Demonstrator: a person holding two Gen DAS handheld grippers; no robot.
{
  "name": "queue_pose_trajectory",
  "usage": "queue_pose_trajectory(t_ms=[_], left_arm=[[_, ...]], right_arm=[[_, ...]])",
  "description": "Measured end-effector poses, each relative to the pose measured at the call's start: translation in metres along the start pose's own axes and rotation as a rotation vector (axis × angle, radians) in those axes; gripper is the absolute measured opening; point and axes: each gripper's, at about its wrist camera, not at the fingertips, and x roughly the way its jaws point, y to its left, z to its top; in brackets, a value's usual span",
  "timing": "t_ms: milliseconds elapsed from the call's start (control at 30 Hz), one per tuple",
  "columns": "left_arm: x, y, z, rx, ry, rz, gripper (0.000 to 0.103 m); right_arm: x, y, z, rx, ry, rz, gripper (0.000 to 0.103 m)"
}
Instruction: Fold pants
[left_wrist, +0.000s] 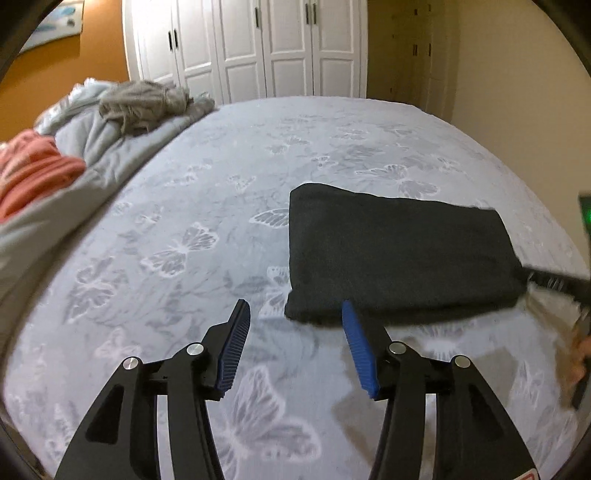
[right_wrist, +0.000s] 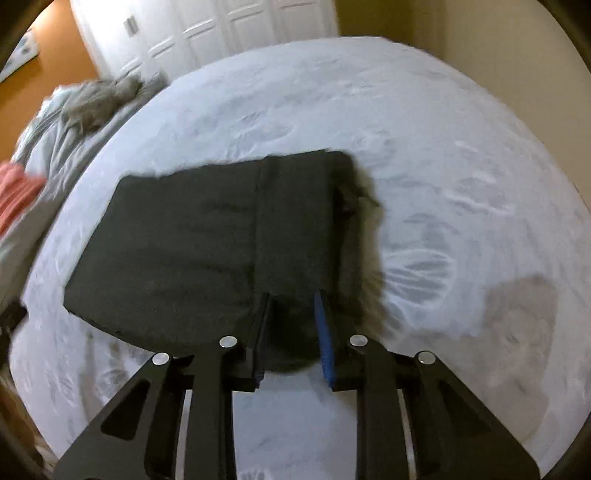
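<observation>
- Nearest me in the left wrist view, my left gripper (left_wrist: 293, 308) hangs over the bed with its jaws apart and nothing between them; its right blue pad (left_wrist: 356, 347) overlaps the near edge of the pants only in the picture, and I see no pinch there.
- In the right wrist view, my right gripper (right_wrist: 293, 301) has its jaws narrowed on the near right edge of the pants (right_wrist: 221, 240); dark cloth bunches between the pads, so I read it as grasping the pants.
- The pants (left_wrist: 399, 254) lie folded into a dark, compact rectangle on the butterfly-print bedspread (left_wrist: 207, 192), towards the right side of the bed; a fold line runs up the stack in the right view.
- At the far right edge of the left view I see part of the other gripper at the corner of the pants, blurred.
- Further off to the left, a grey quilt (left_wrist: 110, 136) is heaped, with a coral cloth (left_wrist: 33, 166) and a grey garment (left_wrist: 144, 103) on it.
- Beyond the bed stand white wardrobe doors (left_wrist: 258, 48).
</observation>
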Motion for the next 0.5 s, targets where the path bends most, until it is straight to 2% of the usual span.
queue_pose_trajectory(t_ms=[33, 133, 267, 300, 367, 433, 500], left_arm=[[-0.006, -0.001, -0.005, 0.006, -0.011, -0.004, 0.05], [-0.016, -0.002, -0.016, 0.001, -0.016, -0.019, 0.05], [-0.021, 0.0, -0.032, -0.029, 0.026, -0.049, 0.055], [-0.021, 0.001, -0.036, -0.038, 0.032, -0.048, 0.058], [-0.023, 0.006, -0.044, -0.056, 0.031, -0.036, 0.059], [-0.024, 0.009, -0.05, -0.057, 0.02, -0.017, 0.063], [-0.024, 0.012, -0.052, -0.066, 0.02, -0.02, 0.064]], right_arm=[[-0.015, 0.001, -0.002, 0.011, -0.016, -0.011, 0.023], [-0.06, 0.006, -0.017, 0.029, -0.055, 0.043, 0.023], [-0.094, 0.014, -0.042, -0.019, -0.135, 0.021, 0.026], [-0.096, 0.014, -0.044, -0.031, -0.14, 0.009, 0.028], [-0.084, 0.007, -0.046, -0.054, -0.131, -0.046, 0.047], [-0.059, 0.0, -0.05, -0.107, -0.085, -0.144, 0.047], [-0.047, -0.004, -0.055, -0.143, -0.04, -0.169, 0.047]])
